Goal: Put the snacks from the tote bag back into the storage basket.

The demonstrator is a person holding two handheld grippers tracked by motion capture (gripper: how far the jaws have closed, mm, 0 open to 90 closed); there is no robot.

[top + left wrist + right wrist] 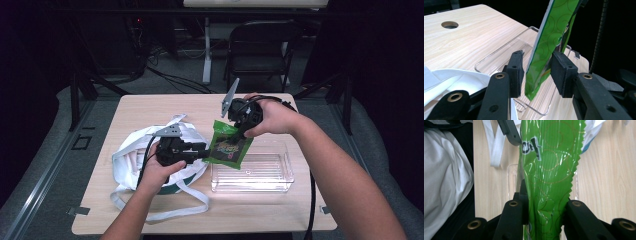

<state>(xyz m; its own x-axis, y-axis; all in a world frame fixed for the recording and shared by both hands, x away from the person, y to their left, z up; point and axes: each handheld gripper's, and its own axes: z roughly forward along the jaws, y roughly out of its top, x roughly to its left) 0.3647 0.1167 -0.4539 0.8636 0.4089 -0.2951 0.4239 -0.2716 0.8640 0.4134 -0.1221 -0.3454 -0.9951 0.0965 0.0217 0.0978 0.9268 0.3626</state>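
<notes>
A green snack bag (231, 147) hangs above the table between both grippers, over the left end of a clear plastic bin (280, 175). My right gripper (239, 134) is shut on the bag's upper, saw-toothed end (549, 165), which rises between its jaws (545, 212). My left gripper (206, 154) comes in from the left. The bag's lower part (551, 37) fills the gap in my left gripper (537, 72), and both pads (515, 72) touch it. One bag corner hangs below the pads.
A crumpled white tote bag (132, 155) with long straps lies at the table's left, under my left hand. The clear bin (499, 53) sits right of centre. A dark folding chair (260, 50) stands beyond the far edge. The table has a cable hole (449, 24).
</notes>
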